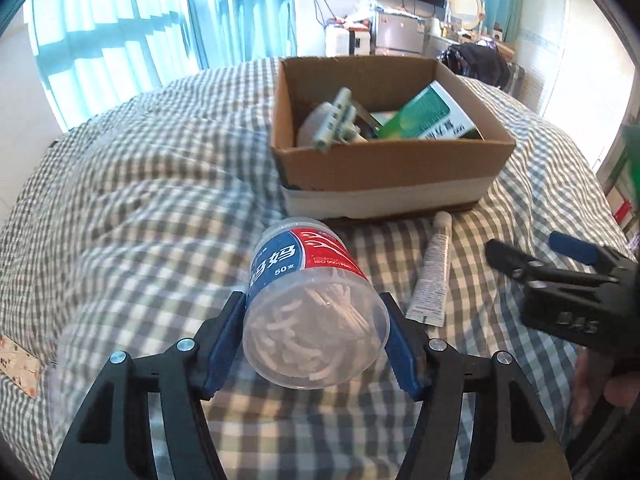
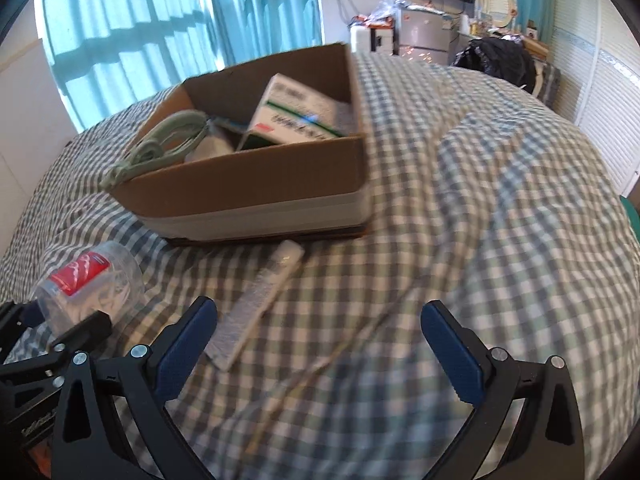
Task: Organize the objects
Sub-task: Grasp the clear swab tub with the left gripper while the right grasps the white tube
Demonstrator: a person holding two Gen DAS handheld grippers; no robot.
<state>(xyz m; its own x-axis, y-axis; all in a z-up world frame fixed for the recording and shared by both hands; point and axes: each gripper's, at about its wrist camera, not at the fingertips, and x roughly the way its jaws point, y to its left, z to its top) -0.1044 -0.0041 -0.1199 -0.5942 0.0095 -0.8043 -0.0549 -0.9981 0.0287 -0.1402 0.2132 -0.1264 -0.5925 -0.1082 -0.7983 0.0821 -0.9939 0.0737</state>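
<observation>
On the bed, left wrist: left gripper fingers clamp the clear jar, lifted, near the cardboard box
Tube: flat beside it
Right wrist: right gripper fingers wide, nothing held

Checked bed with a box and a tube on it

The bed is covered in a rumpled grey-and-white checked cover, creased into soft folds. A brown cardboard box with a pale band round its lower part sits on the cover towards the far side, its top open. Just in front of the box's near wall a white tube lies flat on the cover, its cap end pointing towards the box. At the left edge of the left wrist view a patterned patch shows on the cover; what it is cannot be told.
</observation>
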